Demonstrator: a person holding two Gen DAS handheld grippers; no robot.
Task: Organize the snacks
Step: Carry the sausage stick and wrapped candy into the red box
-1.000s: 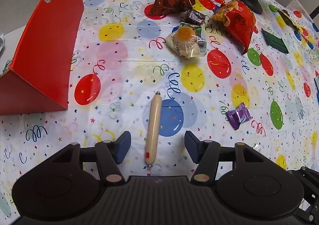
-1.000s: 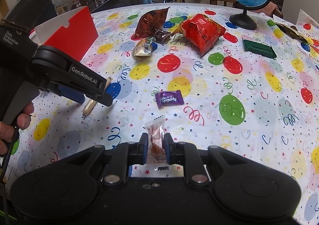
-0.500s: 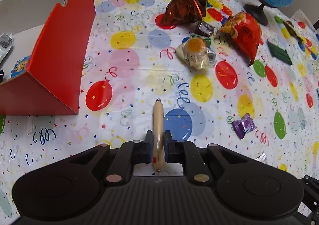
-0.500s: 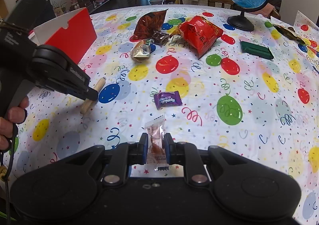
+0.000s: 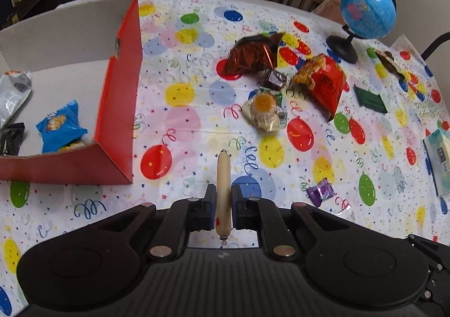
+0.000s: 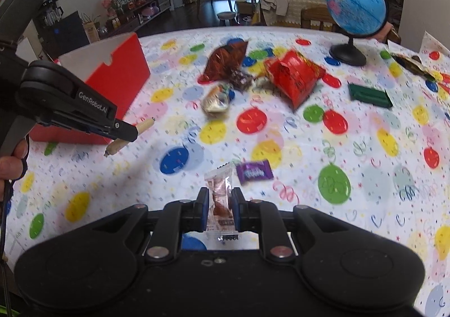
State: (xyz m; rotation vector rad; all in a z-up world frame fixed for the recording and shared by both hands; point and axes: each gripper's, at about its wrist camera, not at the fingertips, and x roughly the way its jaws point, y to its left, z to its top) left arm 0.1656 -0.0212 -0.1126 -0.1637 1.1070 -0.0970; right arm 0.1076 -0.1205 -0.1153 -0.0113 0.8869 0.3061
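Observation:
My left gripper [image 5: 223,199] is shut on a tan sausage stick [image 5: 223,176] and holds it above the tablecloth, right of the red box [image 5: 118,109]. The box holds a blue snack packet [image 5: 60,126] and a silver bag [image 5: 12,92]. In the right wrist view the left gripper [image 6: 126,131] carries the sausage [image 6: 143,126] in front of the box [image 6: 121,83]. My right gripper [image 6: 220,204] is shut on a clear packet with a brown snack [image 6: 220,193], lifted off the table. A purple candy [image 6: 254,171] lies just beyond it.
Loose snacks lie mid-table: a brown foil bag [image 5: 253,55], a red bag [image 5: 323,81], a gold-wrapped cake [image 5: 265,111], a small dark candy [image 5: 274,79] and the purple candy [image 5: 320,192]. A globe [image 5: 362,19] and a green box [image 5: 368,99] stand at the far right.
My left gripper closed on the sausage stick and lifted it, and the red box's inside has come into view. My right gripper rose with its packet still held.

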